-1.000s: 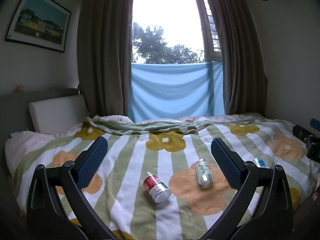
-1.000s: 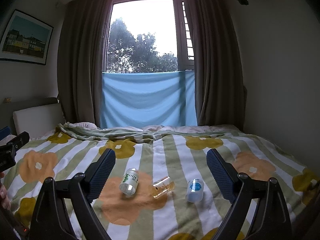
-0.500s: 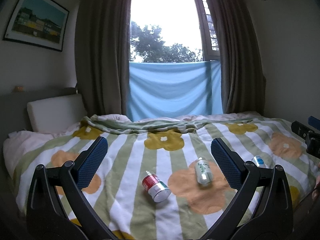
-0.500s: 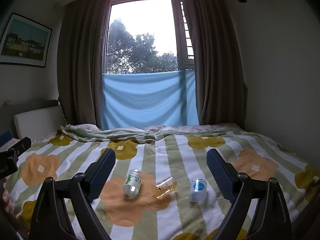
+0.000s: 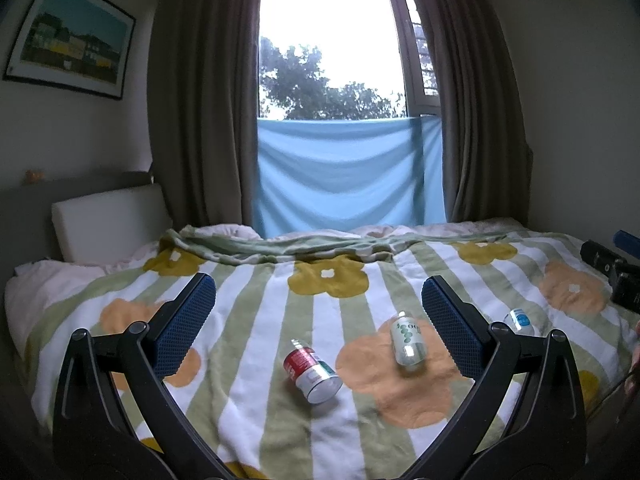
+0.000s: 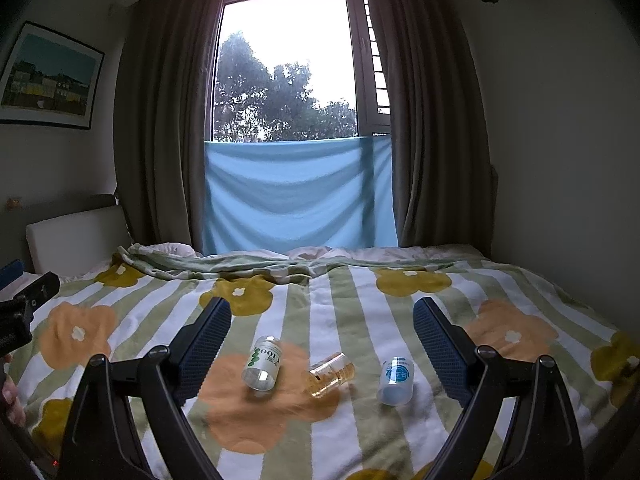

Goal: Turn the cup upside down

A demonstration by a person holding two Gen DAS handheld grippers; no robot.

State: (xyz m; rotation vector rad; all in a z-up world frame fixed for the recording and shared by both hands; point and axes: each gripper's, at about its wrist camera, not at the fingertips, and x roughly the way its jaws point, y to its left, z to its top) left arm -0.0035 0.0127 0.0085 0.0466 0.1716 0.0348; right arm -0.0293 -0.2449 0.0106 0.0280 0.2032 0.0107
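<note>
- You have four cups lying on the flowered blanket (image 6: pixel 360 300): a red cup (image 5: pixel 310 370), a green-dotted cup (image 6: pixel 262 364), an amber cup (image 6: pixel 330 372) and a blue-label cup (image 6: pixel 396 380).
- All lie on their sides, low in the frame, centre.
- Amber cup: clear, ribbed, mouth toward you.
- Your left gripper (image 5: pixel 318 316) and right gripper (image 6: pixel 322 338) both gape wide, empty.

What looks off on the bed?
All four cups lie tipped on their sides on the blanket: red cup, green-dotted cup, amber cup, blue-label cup. No spill visible. Both grippers hover open.
</note>
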